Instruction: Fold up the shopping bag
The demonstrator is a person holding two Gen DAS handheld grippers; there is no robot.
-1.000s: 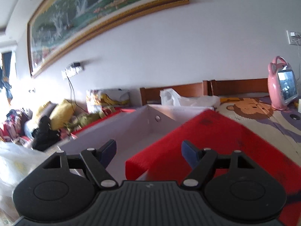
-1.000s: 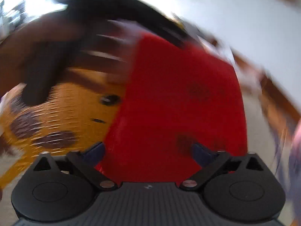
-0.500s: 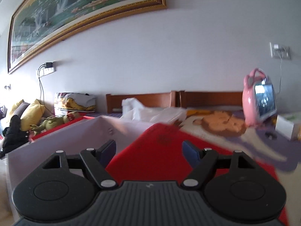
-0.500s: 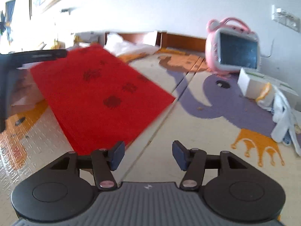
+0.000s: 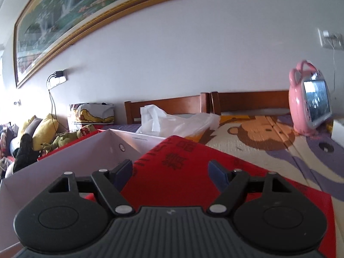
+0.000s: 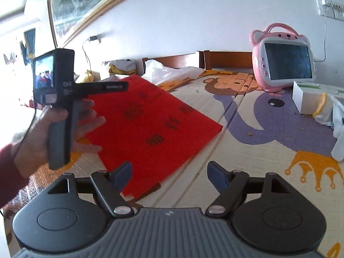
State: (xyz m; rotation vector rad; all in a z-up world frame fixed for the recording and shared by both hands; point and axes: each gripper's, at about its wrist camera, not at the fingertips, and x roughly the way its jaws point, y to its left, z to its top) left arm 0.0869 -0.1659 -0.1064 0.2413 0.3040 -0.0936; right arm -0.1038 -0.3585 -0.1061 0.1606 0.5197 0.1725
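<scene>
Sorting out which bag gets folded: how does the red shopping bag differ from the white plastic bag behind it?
The red shopping bag is opaque, printed with dark characters, and has a flat face with straight edges. The white plastic bag is translucent, unprinted and crumpled in a heap. Both rest on the cartoon play mat.

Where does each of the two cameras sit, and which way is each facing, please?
Left wrist: sits on the left gripper, jaws open, low over the red shopping bag, facing the wall with the framed picture; no hand shows.
Right wrist: sits on the right gripper, jaws opening with nothing between them, looking across the play mat; the person's left hand holding the left gripper shows.
Shared: the bag, the pink screen toy, the white plastic bag, the picture.
</scene>
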